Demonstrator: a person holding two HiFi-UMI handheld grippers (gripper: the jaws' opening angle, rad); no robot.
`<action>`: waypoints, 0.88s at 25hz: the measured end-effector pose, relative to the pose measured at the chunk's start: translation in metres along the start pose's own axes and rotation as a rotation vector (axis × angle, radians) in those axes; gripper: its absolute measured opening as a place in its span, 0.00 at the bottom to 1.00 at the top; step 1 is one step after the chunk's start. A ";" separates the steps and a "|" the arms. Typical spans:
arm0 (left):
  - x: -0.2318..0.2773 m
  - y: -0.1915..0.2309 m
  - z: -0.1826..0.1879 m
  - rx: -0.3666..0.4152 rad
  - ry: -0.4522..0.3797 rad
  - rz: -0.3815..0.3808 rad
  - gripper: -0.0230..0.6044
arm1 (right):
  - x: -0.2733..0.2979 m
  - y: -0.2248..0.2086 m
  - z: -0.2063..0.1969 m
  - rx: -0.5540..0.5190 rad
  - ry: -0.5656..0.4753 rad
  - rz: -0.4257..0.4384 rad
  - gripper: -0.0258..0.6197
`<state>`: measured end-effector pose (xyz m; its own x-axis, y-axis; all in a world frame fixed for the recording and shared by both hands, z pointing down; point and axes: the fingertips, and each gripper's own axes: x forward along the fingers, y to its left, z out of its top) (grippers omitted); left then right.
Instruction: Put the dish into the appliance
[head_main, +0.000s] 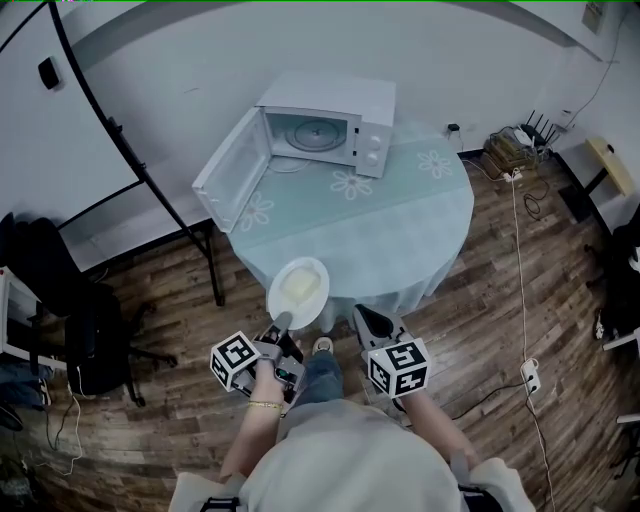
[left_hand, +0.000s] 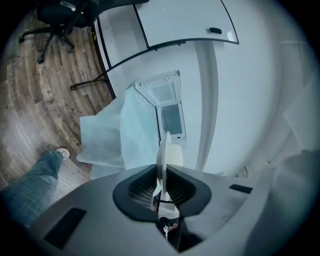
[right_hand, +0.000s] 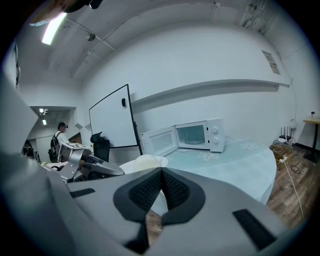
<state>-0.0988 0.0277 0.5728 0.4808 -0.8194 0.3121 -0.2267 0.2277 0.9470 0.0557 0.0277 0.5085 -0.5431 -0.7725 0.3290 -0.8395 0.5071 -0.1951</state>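
Wood-plank floor (head_main: 500, 300) fills the lower half of the head view, around a round table (head_main: 400, 230) under a pale green cloth with white flowers at centre frame. At the upper left a whiteboard (right_hand: 112, 120) stands on a dark frame, with a black office chair (head_main: 90, 330) below it at the left edge. A white microwave (head_main: 330, 125) sits on the table's far side, upper centre, with its door (head_main: 232, 170) swung wide open to the left and the glass turntable showing inside. The dish (head_main: 298, 288), a white plate with a creamy centre, is at lower centre, over the table's near edge and well apart from the microwave. The left gripper (head_main: 283, 335) is clamped on the plate's near rim; in the left gripper view the plate (left_hand: 162, 160) stands edge-on between the pressed pads. The right gripper (head_main: 368, 322), just right of the dish, has its jaws closed together, pads meeting.
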 end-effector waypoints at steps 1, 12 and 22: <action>0.009 -0.002 0.005 0.001 0.002 0.002 0.11 | 0.008 -0.005 0.005 0.000 -0.001 -0.002 0.05; 0.091 -0.027 0.063 0.002 0.027 0.008 0.11 | 0.085 -0.051 0.048 -0.009 0.013 -0.019 0.05; 0.159 -0.046 0.118 -0.011 0.024 0.015 0.11 | 0.150 -0.080 0.086 -0.022 0.021 -0.024 0.05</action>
<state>-0.1121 -0.1756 0.5695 0.4981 -0.8028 0.3277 -0.2250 0.2453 0.9430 0.0398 -0.1611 0.4940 -0.5222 -0.7766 0.3524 -0.8516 0.4969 -0.1671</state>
